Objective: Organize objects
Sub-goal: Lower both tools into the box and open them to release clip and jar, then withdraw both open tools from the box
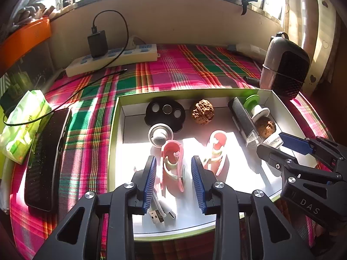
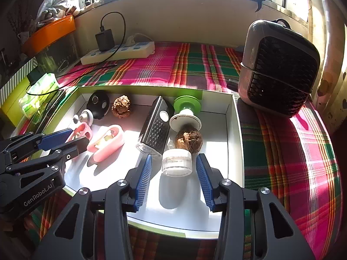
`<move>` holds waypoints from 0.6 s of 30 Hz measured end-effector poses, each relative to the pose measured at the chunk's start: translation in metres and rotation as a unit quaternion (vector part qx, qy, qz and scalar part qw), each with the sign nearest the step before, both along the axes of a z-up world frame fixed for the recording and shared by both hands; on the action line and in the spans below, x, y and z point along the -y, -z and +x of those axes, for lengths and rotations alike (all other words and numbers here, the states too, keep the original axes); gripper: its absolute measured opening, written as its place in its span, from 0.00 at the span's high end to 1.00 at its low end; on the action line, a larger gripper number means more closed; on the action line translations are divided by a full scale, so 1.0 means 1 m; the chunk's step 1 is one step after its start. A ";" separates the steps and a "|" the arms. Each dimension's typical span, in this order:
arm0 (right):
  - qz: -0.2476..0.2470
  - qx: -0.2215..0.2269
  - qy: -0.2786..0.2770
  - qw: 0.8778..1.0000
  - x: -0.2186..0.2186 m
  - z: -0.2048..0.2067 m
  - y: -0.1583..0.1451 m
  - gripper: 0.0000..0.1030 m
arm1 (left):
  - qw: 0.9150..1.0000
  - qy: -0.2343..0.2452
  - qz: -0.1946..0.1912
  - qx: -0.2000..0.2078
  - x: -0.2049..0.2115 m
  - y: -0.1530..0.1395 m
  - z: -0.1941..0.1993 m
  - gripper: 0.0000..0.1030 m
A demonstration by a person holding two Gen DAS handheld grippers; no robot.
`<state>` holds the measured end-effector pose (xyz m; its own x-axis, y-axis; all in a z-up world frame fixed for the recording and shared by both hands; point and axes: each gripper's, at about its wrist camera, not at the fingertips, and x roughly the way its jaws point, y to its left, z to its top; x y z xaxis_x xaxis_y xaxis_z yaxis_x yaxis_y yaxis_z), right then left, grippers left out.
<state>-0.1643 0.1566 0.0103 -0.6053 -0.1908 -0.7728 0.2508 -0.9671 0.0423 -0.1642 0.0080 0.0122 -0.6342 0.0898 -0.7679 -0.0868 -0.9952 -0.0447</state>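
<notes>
**Straddling a pink clip on one side, a clear jar on the other**

Looking along my left gripper [image 1: 173,182], I see its jaws spread wide and holding nothing. One pink clip [image 1: 172,166] stands between the blue pads, touching neither as far as I can tell, its long axis running away from me in line with the fingers. A second pink clip [image 1: 215,153] lies just outside my right-hand pad. A white USB cable [image 1: 161,211] sits low between the jaws, near the box's near edge. All of this rests in the shallow white box [image 1: 117,117] on the plaid surface [image 1: 173,69]. My count from here: two pink clips, two walnuts, one at the back [image 1: 202,114] and one beside the black grater [image 1: 243,119], one black disc with holes [image 1: 166,113], one green-and-white spool [image 1: 254,106]. My left gripper is plainly the nearer one to the clips.

From my right gripper [image 2: 175,173], the jaws are likewise wide apart and grip nothing. A small clear jar [image 2: 177,162] stands upright between the pads, with a gap on each side. Directly behind it, touching or nearly so, lies a walnut [image 2: 189,141]; I cannot tell which. I judge that closing on the jar needs a small advance and no turn. One jar, one grater, one spool, two walnuts, two clips again.
</notes>
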 end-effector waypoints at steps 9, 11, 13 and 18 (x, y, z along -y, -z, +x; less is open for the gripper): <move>-0.011 -0.006 0.001 1.000 0.001 0.011 -0.006 0.52 | 1.000 -0.018 -0.001 -0.004 0.001 -0.006 0.013 0.68; -0.012 -0.007 -0.001 1.000 0.004 0.015 -0.007 0.52 | 1.000 -0.020 -0.004 -0.006 0.001 -0.008 0.016 0.68; -0.011 -0.012 -0.001 1.000 0.005 0.019 -0.009 0.52 | 1.000 -0.022 0.000 -0.009 0.001 -0.010 0.020 0.68; -0.010 -0.019 -0.001 1.000 0.008 0.029 -0.015 0.52 | 1.000 -0.026 -0.009 -0.015 0.001 -0.014 0.030 0.68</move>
<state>-0.1355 0.1482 0.0251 -0.6336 -0.2071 -0.7454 0.2554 -0.9655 0.0511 -0.1341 0.0075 0.0259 -0.6601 0.0428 -0.7499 -0.0366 -0.9990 -0.0247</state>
